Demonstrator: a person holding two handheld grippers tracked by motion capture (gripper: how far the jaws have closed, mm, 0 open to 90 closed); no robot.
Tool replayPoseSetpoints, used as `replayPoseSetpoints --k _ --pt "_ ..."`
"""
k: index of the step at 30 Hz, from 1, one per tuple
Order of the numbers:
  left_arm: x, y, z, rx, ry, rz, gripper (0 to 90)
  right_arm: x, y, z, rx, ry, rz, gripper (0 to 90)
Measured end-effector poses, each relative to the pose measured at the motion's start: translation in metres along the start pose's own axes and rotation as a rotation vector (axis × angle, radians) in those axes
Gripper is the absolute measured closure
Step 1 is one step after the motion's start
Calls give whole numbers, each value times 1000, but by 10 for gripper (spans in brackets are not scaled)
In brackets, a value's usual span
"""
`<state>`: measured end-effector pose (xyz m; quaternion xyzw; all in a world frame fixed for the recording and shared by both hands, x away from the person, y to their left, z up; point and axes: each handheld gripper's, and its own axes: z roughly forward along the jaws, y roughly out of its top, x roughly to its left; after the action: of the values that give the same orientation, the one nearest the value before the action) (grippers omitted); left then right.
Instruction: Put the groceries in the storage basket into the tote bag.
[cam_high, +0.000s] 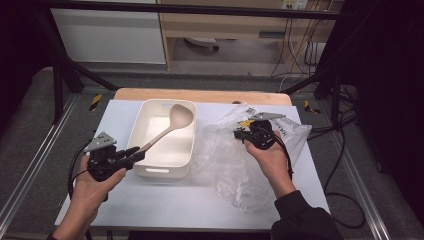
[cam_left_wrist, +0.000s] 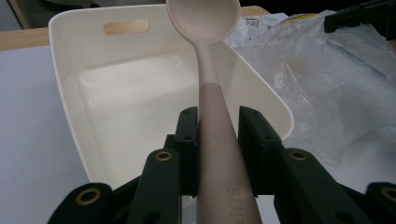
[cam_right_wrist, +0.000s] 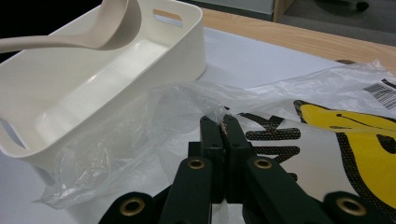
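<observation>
Left tool (cam_high: 131, 154) clamps the ladle (cam_high: 172, 122) by its handle, bowl poised over the white tub (cam_high: 141, 131); right tool (cam_high: 245, 134), jaws together, pinches the plastic bag (cam_high: 225, 165), likely holding it clear.

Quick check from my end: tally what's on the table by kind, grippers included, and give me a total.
Ladle: 1, held in the left gripper
White bin: 1
Clear plastic bag: 1, pinched by the right gripper
Grippers: 2
Total: 5
</observation>
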<state>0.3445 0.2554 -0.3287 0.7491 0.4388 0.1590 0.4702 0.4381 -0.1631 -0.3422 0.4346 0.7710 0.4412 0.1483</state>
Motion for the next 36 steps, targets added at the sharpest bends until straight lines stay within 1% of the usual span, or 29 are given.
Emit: replayPoseSetpoints --k 3,6,7,9,10,14,16,22,26,32,33,36 --pt "-2 1 -4 -3 -15 2 696 -2 2 1 7 1 5 900" --pt "-6 2 -7 0 -29 7 696 -4 3 1 8 11 22 900" --pt "-8 3 -8 0 -31 16 696 -4 3 2 7 13 26 900" --pt "-11 4 -8 4 -39 21 696 -6 3 2 6 23 36 900" --pt "-15 4 -8 8 -53 23 696 -7 4 2 6 25 38 900" --pt "-24 5 -7 16 -81 35 697 -10 6 3 12 26 52 900" --pt "-30 5 -7 23 -104 38 697 -11 7 3 11 30 56 900" --pt "-46 4 -2 46 -155 61 697 -14 8 5 17 36 64 900" --pt "-55 0 4 68 -180 77 698 -14 7 6 19 37 62 900" --pt "-64 -5 13 99 -198 94 698 -13 8 7 23 42 58 900" --pt "-66 -6 14 101 -201 90 698 -13 8 7 22 42 57 900" --pt "-71 -8 18 107 -209 99 699 -14 9 7 22 41 58 900"
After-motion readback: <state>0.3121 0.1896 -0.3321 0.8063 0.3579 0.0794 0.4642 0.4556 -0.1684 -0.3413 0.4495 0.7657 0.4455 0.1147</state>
